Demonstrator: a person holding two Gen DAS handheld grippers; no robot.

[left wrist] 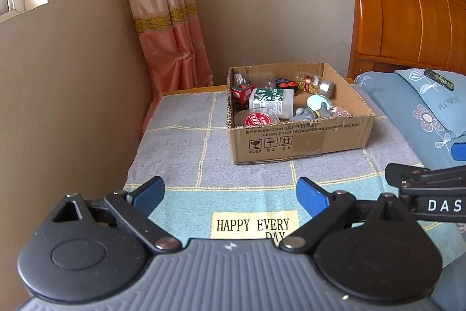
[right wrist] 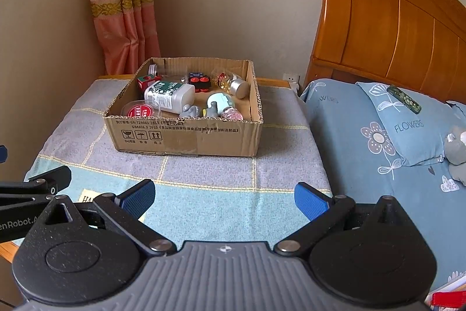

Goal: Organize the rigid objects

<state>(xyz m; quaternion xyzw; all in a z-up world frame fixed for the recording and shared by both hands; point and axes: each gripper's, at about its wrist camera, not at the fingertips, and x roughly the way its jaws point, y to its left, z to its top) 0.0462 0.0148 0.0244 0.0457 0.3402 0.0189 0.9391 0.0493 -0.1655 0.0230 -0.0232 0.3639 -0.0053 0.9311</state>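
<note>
Box (left wrist: 297, 136) of rigid items sits ahead of both my claws on the checked cloth (left wrist: 180, 142), well apart from them. Inside lie a white bottle (left wrist: 272, 101), a red-lidded tub (left wrist: 256, 118) and a silver-capped jar (left wrist: 326, 86). My left claw (left wrist: 230, 196) and right claw (right wrist: 224, 196) gape wide, holding nothing, side by side.

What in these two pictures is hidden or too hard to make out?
- Cardboard box: in both views its front wall hides the bottom of what lies inside.
- White bottle: label print too small to read.
- Grey soft toy on the bed: cut off by the right wrist view's edge.
- Towel label: last word partly covered by the left gripper; in the right wrist view, mostly behind the right gripper.
</note>
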